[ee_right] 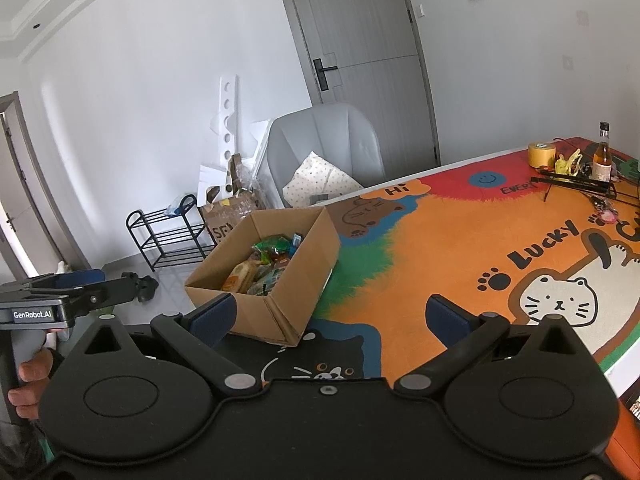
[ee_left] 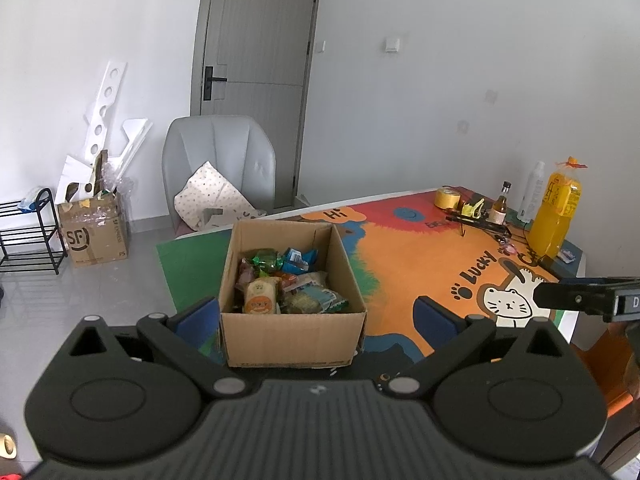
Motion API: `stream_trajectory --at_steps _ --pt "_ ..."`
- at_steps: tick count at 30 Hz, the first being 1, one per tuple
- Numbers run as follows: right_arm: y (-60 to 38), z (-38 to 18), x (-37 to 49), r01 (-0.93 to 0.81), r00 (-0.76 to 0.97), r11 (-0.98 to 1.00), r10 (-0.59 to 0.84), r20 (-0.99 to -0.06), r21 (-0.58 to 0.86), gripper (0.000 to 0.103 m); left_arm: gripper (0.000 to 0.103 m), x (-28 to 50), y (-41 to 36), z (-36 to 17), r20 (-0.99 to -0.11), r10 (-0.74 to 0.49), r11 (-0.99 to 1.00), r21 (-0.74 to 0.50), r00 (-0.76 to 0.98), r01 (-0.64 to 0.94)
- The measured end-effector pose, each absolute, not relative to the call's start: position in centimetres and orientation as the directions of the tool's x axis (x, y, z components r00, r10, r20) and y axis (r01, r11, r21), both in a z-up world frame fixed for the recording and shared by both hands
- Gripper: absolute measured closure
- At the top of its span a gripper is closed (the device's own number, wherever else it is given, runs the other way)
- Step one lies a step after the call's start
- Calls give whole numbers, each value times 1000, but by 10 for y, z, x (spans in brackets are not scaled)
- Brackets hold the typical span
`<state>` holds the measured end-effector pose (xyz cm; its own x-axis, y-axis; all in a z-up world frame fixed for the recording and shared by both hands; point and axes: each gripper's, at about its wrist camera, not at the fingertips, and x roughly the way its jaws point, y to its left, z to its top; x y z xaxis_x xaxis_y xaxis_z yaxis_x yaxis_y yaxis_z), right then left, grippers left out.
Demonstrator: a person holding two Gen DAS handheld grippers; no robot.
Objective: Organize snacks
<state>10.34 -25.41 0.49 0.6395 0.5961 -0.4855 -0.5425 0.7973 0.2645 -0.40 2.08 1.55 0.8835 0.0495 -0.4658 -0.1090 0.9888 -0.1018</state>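
1. 2 grippers hang above the near edge of the desk, both spread wide with nothing between their fingers: the left gripper faces the cardboard box, the right gripper sits to that box's right.
2. 1 open-topped box stands by the desk's near-left corner, likely set there so either gripper can reach into it.
3. Snacks are heaped loosely inside: a yellow-orange packet at the front, green and blue wrappers behind. No snack lies out on the cat-print mat.
4. Sorting looks complete or not begun; I cannot tell which.
5. Far-right corner clutter, the tape roll and juice bottle, stays well apart.
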Motion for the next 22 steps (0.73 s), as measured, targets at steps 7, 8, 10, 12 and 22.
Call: stream_trajectory --at_steps 7,8,10,12,22 --pt "-254 4 104 -538 641 800 593 -488 266 0 1 -4 23 15 -475 52 988 -103 879 -114" --pt "-254 4 104 -538 640 800 594 -488 267 0 1 -4 23 14 -476 53 988 -103 878 -115" --pt "-254 4 105 -538 639 799 594 -489 267 0 1 -4 24 14 -479 55 988 -102 876 -118" --pt "-254 3 104 -536 640 800 592 -490 267 0 1 -3 24 14 -482 59 987 -104 874 -124" --pt "-254 -2 106 -532 635 802 591 -498 272 0 1 -1 24 13 -487 54 988 -99 872 -117"
